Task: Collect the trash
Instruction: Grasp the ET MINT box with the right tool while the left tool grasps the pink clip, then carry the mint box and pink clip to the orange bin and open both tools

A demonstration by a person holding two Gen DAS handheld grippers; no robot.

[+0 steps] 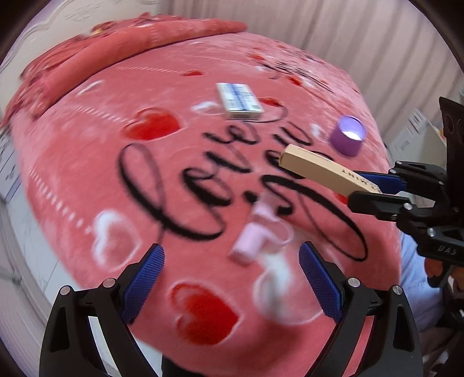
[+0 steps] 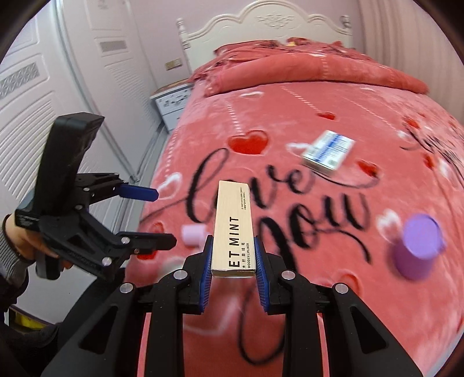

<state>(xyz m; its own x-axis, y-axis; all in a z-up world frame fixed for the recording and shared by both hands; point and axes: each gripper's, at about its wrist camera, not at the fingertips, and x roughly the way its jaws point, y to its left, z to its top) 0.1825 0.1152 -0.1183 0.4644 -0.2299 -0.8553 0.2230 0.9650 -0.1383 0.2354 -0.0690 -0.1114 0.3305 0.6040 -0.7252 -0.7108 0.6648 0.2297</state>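
Observation:
On the pink bedspread (image 1: pixel 87 162) lie a small pale pink tube (image 1: pixel 249 243), a white and blue box (image 1: pixel 240 100) and a purple round container (image 1: pixel 348 134). My left gripper (image 1: pixel 232 252) is open just above the pink tube, whose near end shows between the fingertips. From the right wrist view, the left gripper (image 2: pixel 165 217) hangs open beside the pink tube (image 2: pixel 192 235). My right gripper (image 2: pixel 233 246) is shut on a long beige lipliner box (image 2: pixel 233 226), held above the bed. The right gripper (image 1: pixel 362 188) and its beige box (image 1: pixel 319 168) also show at the right of the left wrist view.
The white and blue box (image 2: pixel 329 152) and purple container (image 2: pixel 417 249) lie further along the bedspread (image 2: pixel 290 116). A folded red quilt (image 2: pixel 319 69) lies by the white headboard (image 2: pixel 266 26). A nightstand (image 2: pixel 171 101) and wardrobe doors (image 2: pixel 72 87) stand left of the bed.

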